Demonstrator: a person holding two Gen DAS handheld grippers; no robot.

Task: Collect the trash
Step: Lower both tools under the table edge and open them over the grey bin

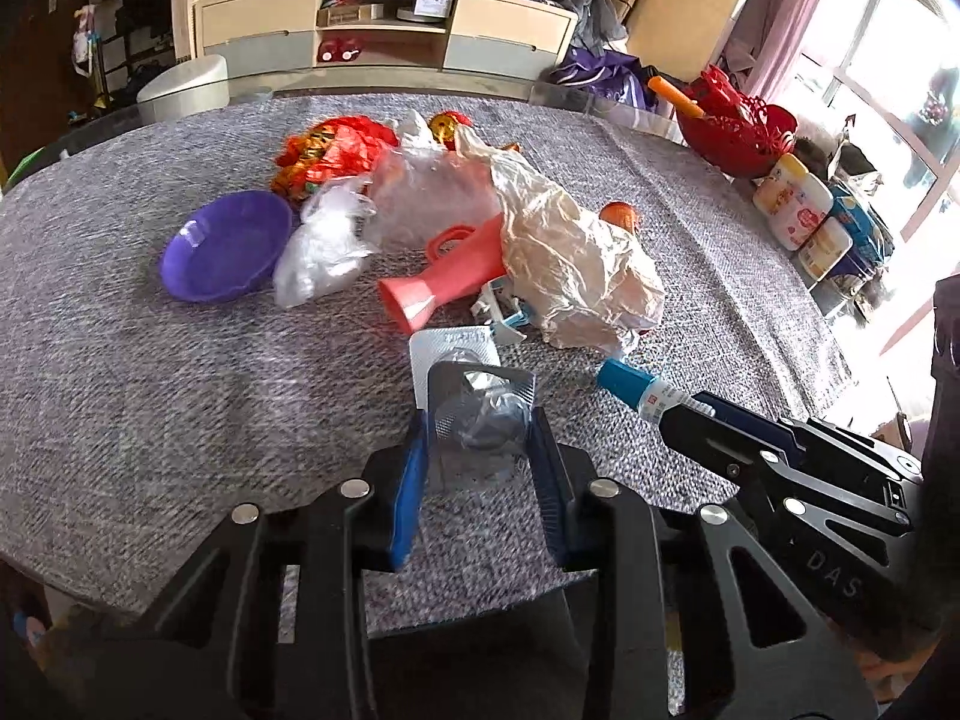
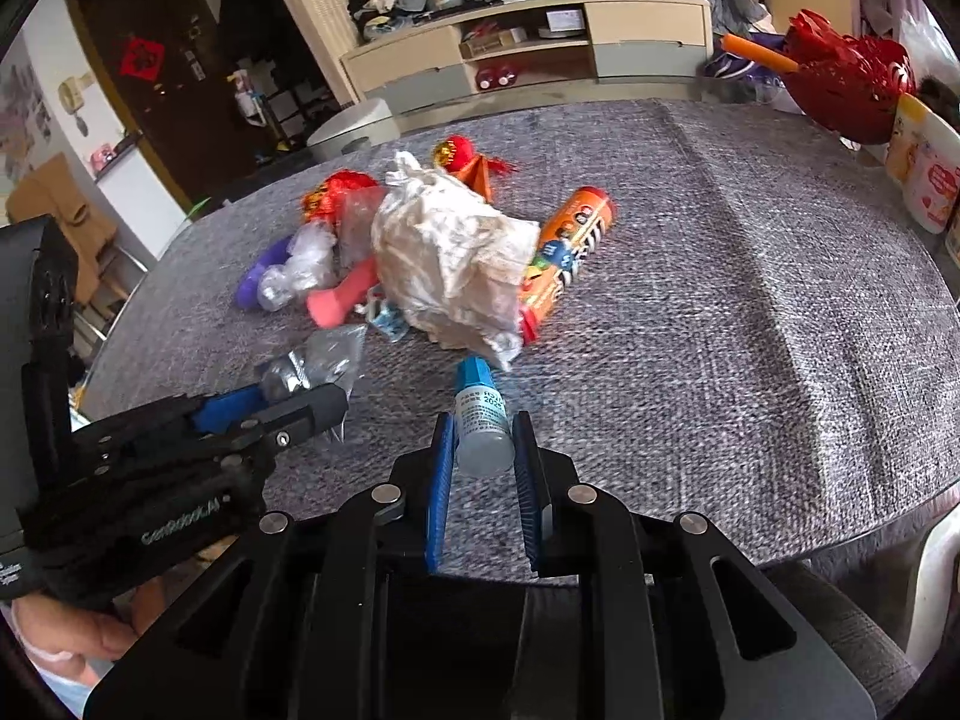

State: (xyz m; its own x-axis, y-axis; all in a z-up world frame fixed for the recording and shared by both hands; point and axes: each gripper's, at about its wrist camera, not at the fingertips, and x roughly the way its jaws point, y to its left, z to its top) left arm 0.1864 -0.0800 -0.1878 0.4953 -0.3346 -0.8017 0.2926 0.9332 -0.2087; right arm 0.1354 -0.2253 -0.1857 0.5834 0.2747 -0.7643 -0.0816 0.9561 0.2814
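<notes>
Right, the left gripper is clamped on a crumpled clear-and-silver blister pack, low centre of the left wrist frame, lifted just off the grey tablecloth. Over to the right gripper: its 2 blue fingers are pinched on a small white bottle with a blue cap, long axis running straight up the frame, cap pointing away toward the heap. Its label carries small print, with "2025" about all that reads. On the left gripper's body, seen in the right wrist view, white lettering is too blurred to read.

Beyond the bottle cap, mid-frame, a big wad of crumpled white paper lies against an orange M&M's tube, which slants from lower left to upper right. Left of the paper lies a pink funnel-shaped piece, wide mouth toward the camera, then a clear plastic bag touching a purple bowl tilted on its side; nothing shows inside it. Upper right, a red basket holds an orange stick.
</notes>
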